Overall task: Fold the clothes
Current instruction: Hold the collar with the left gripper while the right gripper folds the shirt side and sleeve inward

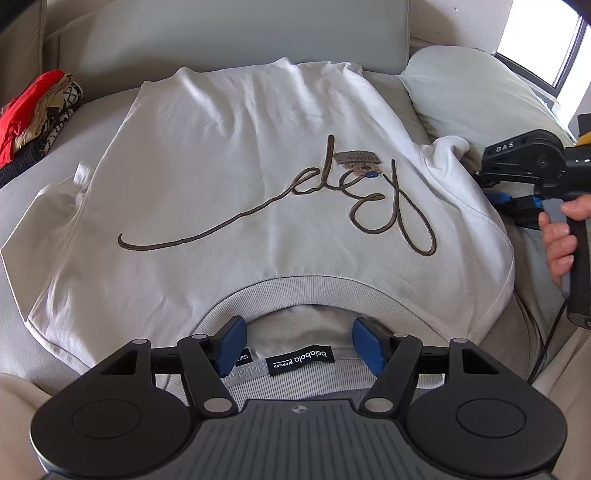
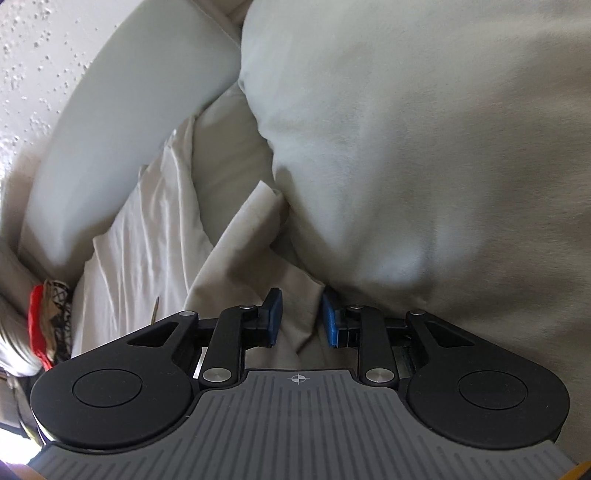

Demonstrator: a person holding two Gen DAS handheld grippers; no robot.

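White sweatshirt (image 1: 258, 177): spread front-up on sofa (image 1: 229, 33), collar just ahead of left hand-held gripper (image 1: 299, 345), whose jaws stand wide, holding nothing. Right hand-held gripper (image 2: 301, 319): at sleeve (image 2: 255, 236) edge, jaws narrow with fabric between; grip uncertain.

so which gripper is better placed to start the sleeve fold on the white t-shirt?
Right. The right gripper already has sleeve fabric of the white t-shirt between its pads, at the shirt's edge. The left gripper sits open over the collar, mid-shirt.
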